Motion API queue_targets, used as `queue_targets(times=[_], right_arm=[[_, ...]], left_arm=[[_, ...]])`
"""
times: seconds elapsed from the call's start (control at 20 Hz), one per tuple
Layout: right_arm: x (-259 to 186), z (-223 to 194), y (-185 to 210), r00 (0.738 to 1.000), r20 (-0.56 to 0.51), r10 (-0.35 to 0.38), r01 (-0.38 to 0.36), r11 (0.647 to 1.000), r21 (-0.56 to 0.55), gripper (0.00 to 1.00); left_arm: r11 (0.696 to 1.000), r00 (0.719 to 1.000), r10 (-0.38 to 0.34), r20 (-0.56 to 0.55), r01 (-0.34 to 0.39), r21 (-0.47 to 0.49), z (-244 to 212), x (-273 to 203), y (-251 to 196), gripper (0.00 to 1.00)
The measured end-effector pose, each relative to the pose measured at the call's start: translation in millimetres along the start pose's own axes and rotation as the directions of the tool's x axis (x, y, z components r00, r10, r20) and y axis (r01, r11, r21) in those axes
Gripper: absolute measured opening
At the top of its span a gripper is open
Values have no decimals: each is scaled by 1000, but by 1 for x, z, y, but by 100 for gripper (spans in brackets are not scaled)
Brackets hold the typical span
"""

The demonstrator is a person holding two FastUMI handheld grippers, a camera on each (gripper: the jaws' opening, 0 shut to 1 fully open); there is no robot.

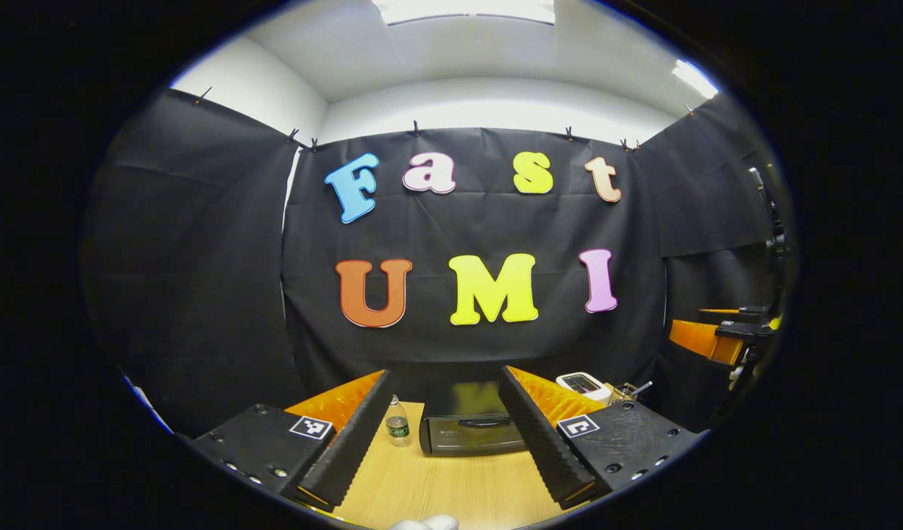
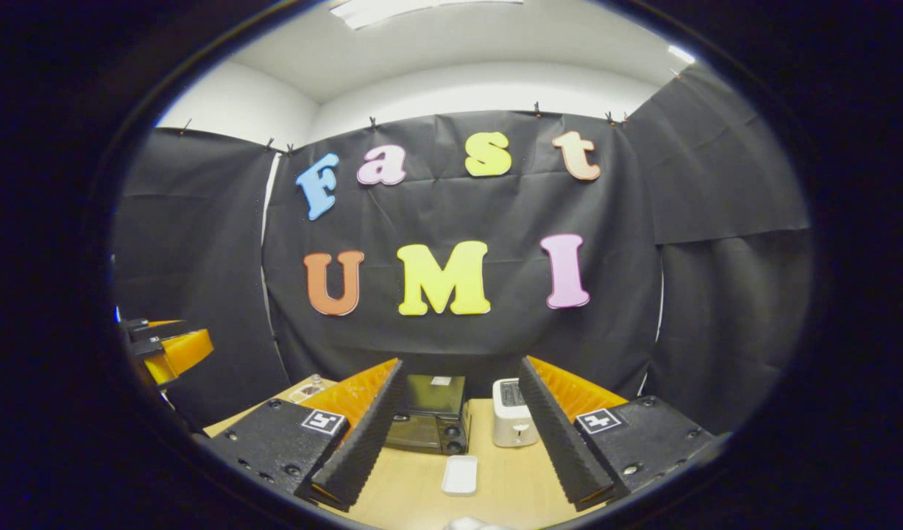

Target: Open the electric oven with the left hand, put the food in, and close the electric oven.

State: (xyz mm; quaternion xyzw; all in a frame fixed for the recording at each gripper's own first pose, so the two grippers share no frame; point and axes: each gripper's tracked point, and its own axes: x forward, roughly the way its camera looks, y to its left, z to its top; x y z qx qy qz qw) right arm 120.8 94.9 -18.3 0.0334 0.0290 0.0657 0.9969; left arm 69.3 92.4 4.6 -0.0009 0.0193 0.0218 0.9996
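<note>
Both grippers gape wide, holding nothing.
Left gripper [image 1: 440, 471] and right gripper [image 2: 458, 471] frame the shut oven [image 1: 472, 427] at lower centre.

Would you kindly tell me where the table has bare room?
Bare wood lies on the light wooden table before the black electric oven, left of the small white tray. The back is crowded: oven, white toaster, clear plastic bottle.

The electric oven's [image 1: 469, 427] sides are covered by the left gripper's [image 1: 442, 434] fingers. A white object [image 1: 425, 523] at six o'clock is cut by the edge (unidentifiable). At three o'clock the other gripper [image 1: 723, 335] is clipped. A wire item [image 1: 628, 391] is too small to identify.
</note>
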Motion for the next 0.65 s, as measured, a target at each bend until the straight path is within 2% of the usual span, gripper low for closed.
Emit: queue_targets(times=[0.05,0.3,0.35,0.4,0.65], right_arm=[[-3,2,3,1000,0,1,-1,1000,-7,90],[-13,8,4,1000,-4,-23,23,1000,-19,90],[-16,10,3,1000,0,-30,30,999,-21,99],[-17,10,2,999,3,-35,36,999,-23,90],[-27,9,0,998,-10,-58,58,998,-6,91]], left_arm=[[1000,1000,-7,2,7,0,1,2,-1,95],[999,999,-35,19,35,1,9,5,-5,95],[999,999,-40,23,41,-3,11,5,-4,95],[999,998,-50,22,50,-5,11,6,-5,95],[998,997,-71,14,71,0,7,-4,-2,95]])
